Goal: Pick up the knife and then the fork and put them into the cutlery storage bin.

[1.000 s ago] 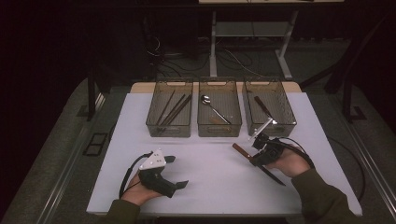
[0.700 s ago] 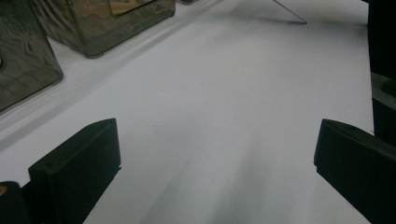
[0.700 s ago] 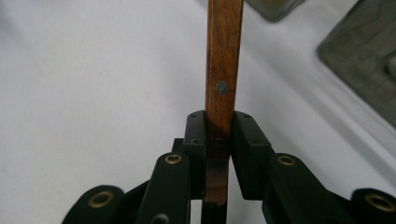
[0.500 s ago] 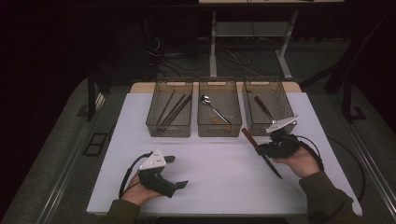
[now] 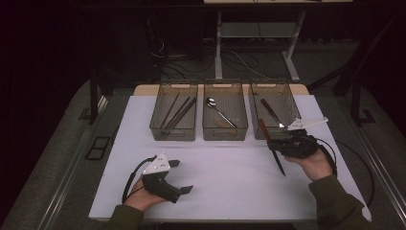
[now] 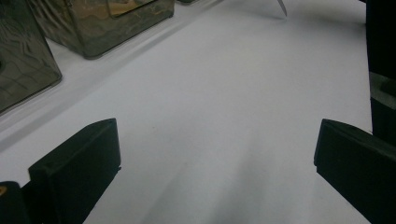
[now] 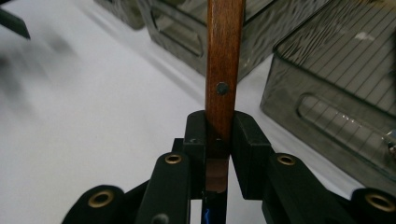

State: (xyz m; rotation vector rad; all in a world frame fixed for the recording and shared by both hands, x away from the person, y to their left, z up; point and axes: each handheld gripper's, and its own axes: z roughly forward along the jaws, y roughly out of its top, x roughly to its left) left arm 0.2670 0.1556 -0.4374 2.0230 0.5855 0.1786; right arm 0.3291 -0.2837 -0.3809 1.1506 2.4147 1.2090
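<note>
Raised rightward toward the far-right bin [image 5: 275,108], the knife [image 5: 270,146] is clamped in the right hand-held gripper [image 5: 282,143] for sorting; the left hand-held gripper [image 5: 179,176] is held wide.

Left gripper [image 6: 217,154] with its two black jaws standing wide apart above the white table [image 6: 224,93], nothing between them. Two clear bins [image 6: 107,23] stand at upper left. A knife tip [image 6: 281,6] shows at the top edge.

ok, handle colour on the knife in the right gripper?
Reddish-brown wood with a dark rivet; the knife handle shows best in the right gripper view, clamped in the right gripper.
</note>
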